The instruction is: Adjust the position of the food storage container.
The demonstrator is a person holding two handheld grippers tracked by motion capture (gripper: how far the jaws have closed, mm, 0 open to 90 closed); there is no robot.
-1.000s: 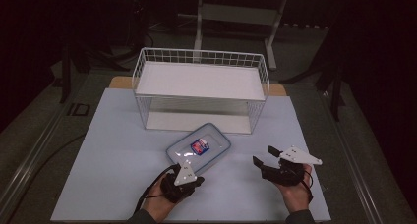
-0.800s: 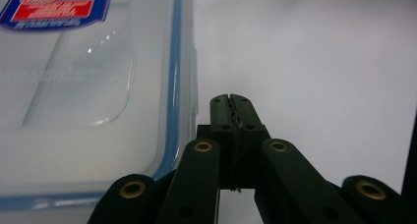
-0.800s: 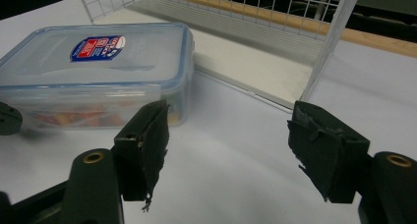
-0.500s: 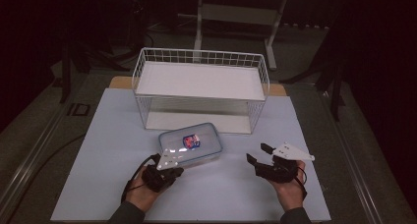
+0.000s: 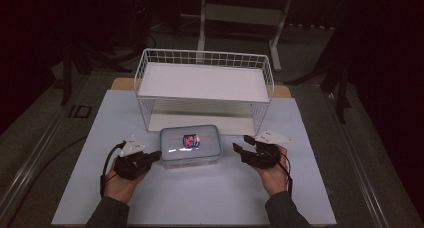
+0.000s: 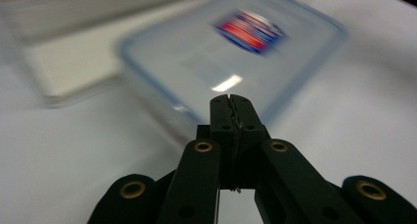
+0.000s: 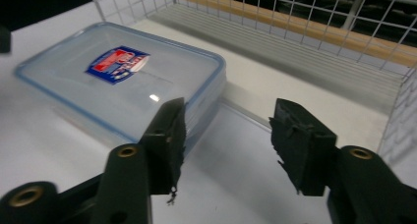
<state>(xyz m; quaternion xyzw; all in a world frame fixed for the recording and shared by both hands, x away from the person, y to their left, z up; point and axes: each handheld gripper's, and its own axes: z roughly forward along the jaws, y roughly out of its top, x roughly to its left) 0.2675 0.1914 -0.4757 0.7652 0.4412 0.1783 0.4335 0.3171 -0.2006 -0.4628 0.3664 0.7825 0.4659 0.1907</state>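
You are flanking the lidded container (image 5: 190,145) lying on the tabletop (image 5: 200,198) just near of the wire rack (image 5: 204,90), your left claw (image 5: 153,156) pressed together at its left edge and your right claw (image 5: 241,144), jaws just closing but apart and empty, beside its right edge, so a one-sided nudge is risking skidding it under the rack.

My high view sits above my side of the tabletop (image 5: 200,198), facing forward and down, far enough back to take in the wire rack (image 5: 204,88) and both my hands. The left gripper view rides low and close, looking along its fingers (image 6: 221,111) at the lidded box (image 6: 196,52) from its left end. The right gripper view looks along its own fingers (image 7: 169,130) from the other side. All three share that box, and the right gripper view and the high view also share the rack.
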